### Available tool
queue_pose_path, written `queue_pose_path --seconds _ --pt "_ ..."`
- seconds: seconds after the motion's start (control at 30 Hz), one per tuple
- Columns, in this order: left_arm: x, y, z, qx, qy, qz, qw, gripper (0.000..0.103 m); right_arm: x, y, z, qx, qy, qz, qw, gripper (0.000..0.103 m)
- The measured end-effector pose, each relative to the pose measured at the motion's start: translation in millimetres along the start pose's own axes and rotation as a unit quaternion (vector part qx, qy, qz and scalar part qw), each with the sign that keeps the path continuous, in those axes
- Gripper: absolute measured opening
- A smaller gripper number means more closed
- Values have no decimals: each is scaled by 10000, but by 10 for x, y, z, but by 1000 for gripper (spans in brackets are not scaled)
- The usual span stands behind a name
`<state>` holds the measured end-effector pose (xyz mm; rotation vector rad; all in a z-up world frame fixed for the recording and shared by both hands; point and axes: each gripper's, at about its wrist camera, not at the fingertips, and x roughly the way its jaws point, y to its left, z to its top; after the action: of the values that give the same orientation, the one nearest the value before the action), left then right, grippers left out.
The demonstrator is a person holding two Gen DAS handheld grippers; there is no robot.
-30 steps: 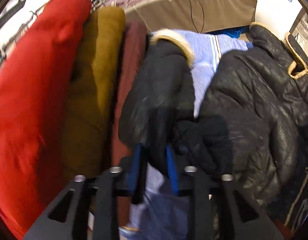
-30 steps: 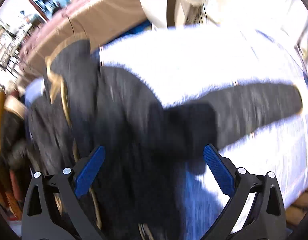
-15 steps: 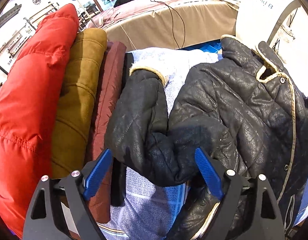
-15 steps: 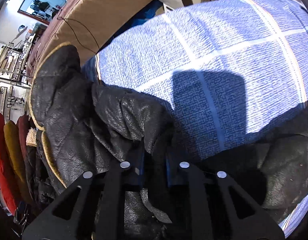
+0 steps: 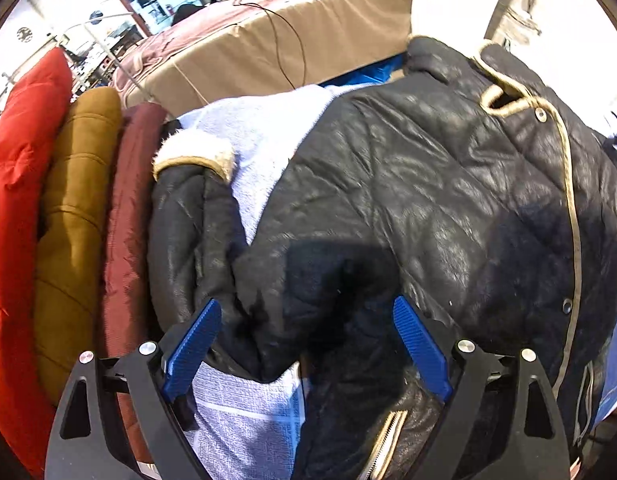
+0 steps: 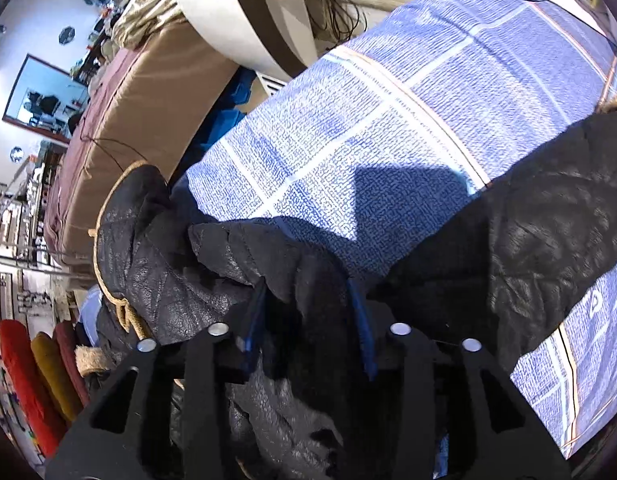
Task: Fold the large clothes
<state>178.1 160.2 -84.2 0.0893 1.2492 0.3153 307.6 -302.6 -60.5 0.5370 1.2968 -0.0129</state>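
A black quilted jacket (image 5: 448, 200) with tan trim lies on a blue checked cloth (image 5: 260, 152). Its left sleeve (image 5: 188, 232), with a cream fleece cuff, lies folded beside the body. My left gripper (image 5: 308, 344) is open and hovers just above the jacket near the sleeve's base. In the right wrist view the jacket (image 6: 156, 264) lies bunched, and my right gripper (image 6: 308, 320) is shut on a fold of the jacket near its shoulder. The right sleeve (image 6: 548, 216) stretches away to the right over the cloth (image 6: 388, 120).
Folded red (image 5: 16, 200), mustard (image 5: 76, 208) and maroon (image 5: 128, 220) garments are stacked at the left of the cloth. A beige-covered bed (image 5: 288, 40) with a cable stands behind. A white round stand (image 6: 228, 12) is at the back.
My left gripper let go of the left sleeve, opened and moved in over the jacket body. My right gripper went from open to shut on a jacket fold and keeps holding it.
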Motion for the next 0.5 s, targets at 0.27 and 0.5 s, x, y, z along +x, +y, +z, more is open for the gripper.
queue_pose_path --seconds 0.27,0.5 --pt "403 -187 -271 76 391 -325 9987 87 -878 -129 -823 -643 -986 -501 9918 76" --pt "1015 -712 -476 753 1305 -191 9884 87 95 141 -2114 -2149 547 -978 9702 76"
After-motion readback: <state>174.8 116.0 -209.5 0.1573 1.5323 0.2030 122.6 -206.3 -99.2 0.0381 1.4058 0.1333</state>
